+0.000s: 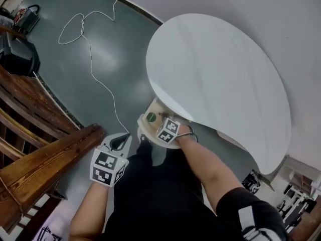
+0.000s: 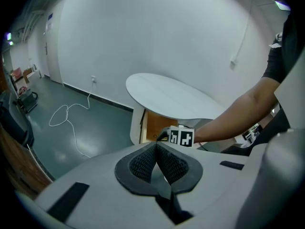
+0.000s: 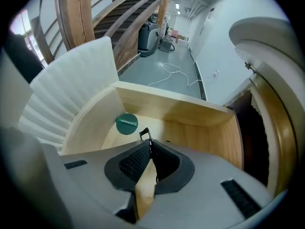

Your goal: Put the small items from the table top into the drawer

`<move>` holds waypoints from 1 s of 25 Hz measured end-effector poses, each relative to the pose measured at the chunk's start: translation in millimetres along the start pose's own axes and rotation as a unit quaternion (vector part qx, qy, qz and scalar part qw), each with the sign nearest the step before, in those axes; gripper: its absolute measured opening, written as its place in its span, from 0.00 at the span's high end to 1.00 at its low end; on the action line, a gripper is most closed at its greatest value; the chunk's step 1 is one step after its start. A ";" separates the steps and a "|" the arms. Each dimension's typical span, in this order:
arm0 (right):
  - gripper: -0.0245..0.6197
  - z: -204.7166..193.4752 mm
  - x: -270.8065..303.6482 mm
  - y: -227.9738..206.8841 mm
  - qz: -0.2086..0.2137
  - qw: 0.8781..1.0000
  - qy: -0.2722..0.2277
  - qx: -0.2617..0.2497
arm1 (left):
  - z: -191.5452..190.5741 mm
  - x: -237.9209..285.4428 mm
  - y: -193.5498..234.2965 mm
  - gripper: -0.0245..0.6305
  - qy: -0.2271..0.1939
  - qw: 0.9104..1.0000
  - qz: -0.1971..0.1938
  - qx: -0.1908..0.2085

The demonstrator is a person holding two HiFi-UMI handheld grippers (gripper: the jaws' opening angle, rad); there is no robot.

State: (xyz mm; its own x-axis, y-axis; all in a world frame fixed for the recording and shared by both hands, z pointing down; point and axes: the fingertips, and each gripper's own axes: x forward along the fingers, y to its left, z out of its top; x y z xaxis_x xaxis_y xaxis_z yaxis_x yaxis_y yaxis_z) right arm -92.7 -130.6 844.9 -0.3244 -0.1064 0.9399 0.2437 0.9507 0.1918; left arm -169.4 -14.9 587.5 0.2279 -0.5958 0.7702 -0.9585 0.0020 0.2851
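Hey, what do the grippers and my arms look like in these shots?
The left gripper and right gripper have pale grey bodies, dark textured pads and a cube with black-and-white square markers each. The sleeve is short and black.

The pads (image 3: 135, 162) of your right gripper (image 3: 150, 144) hide nearly all of the small black wiry item (image 3: 144, 133) they pinch (only a thin tip pokes out). From your head, that gripper and the white rounded table top (image 1: 220, 74) cover most of the pale wooden drawer (image 1: 156, 106).
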 end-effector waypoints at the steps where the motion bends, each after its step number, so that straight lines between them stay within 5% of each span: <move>1: 0.93 -1.8 6.3 -3.2 -0.007 1.000 0.003 -0.002 | -3.6 -0.7 -0.1 0.94 0.002 1.000 0.001 -0.003; 5: 0.93 0.1 20.3 -18.6 -0.044 0.999 0.011 -0.003 | -20.3 -5.4 6.7 0.94 0.012 1.000 0.012 -0.022; 10: 0.87 -0.6 15.8 -8.6 -0.034 0.999 0.017 0.022 | -25.0 -2.8 5.8 0.94 0.013 1.000 0.001 -0.027; 19: 0.87 21.7 -55.5 8.0 0.017 0.992 -0.041 0.115 | 21.6 6.5 -1.5 0.94 -0.023 0.998 -0.040 0.041; 25: 0.88 35.4 -118.0 2.5 0.014 0.971 -0.088 0.224 | 46.0 6.0 -13.8 0.94 -0.039 0.991 -0.080 0.101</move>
State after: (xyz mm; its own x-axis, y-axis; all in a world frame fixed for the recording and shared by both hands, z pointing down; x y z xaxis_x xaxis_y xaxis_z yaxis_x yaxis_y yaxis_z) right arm -86.2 -105.3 724.4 -0.4844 -0.0638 0.8725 -0.1536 0.9880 -0.0131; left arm -162.6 -55.4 562.0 0.3734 -0.6361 0.6752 -0.9277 -0.2539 0.2738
